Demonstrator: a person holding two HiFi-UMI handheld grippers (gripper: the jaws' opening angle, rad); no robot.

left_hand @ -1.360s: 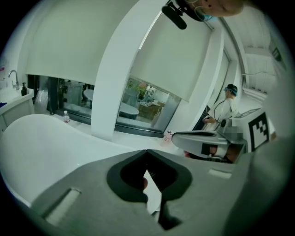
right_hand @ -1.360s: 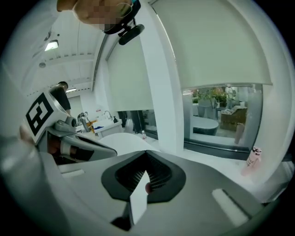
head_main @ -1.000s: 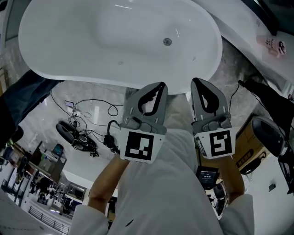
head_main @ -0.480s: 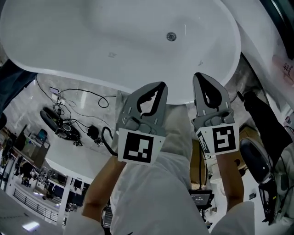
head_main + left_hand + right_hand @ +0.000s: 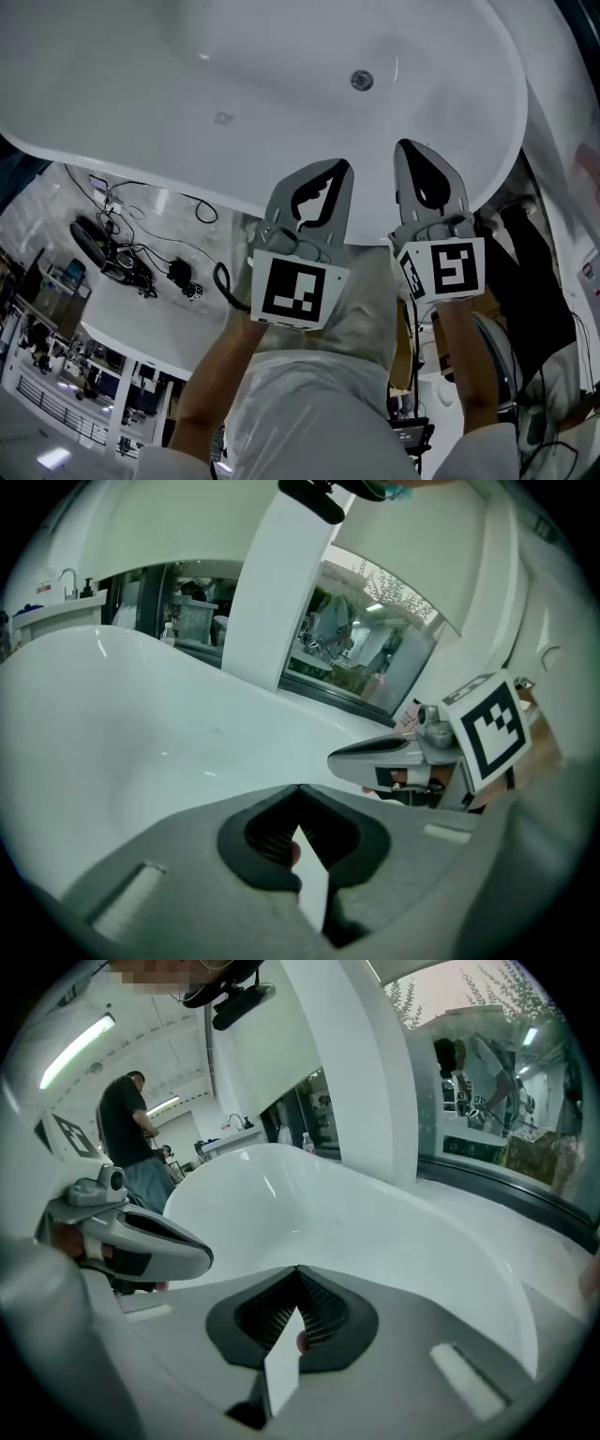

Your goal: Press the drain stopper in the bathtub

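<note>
Left jaws: the left gripper (image 5: 330, 173) has its jaws pressed together, nothing between them.
Right jaws: the right gripper (image 5: 412, 150) is likewise closed and empty.
Stopper: the drain stopper (image 5: 362, 80) sits on the tub floor well ahead of both tips, between their two lines (raised or sunk, too small to tell).
Done: nothing, by my reading; both tips are over the near rim of the bathtub (image 5: 141, 103), apart from the stopper.
Left: reach over the rim, go down to the stopper, press it.
Edges: the rim lies just under the tips; the tub's curved end wraps round beyond the right jaws.
Room: the basin ahead is bare and wide; cables (image 5: 141, 262) lie left of and behind the left jaws.
</note>
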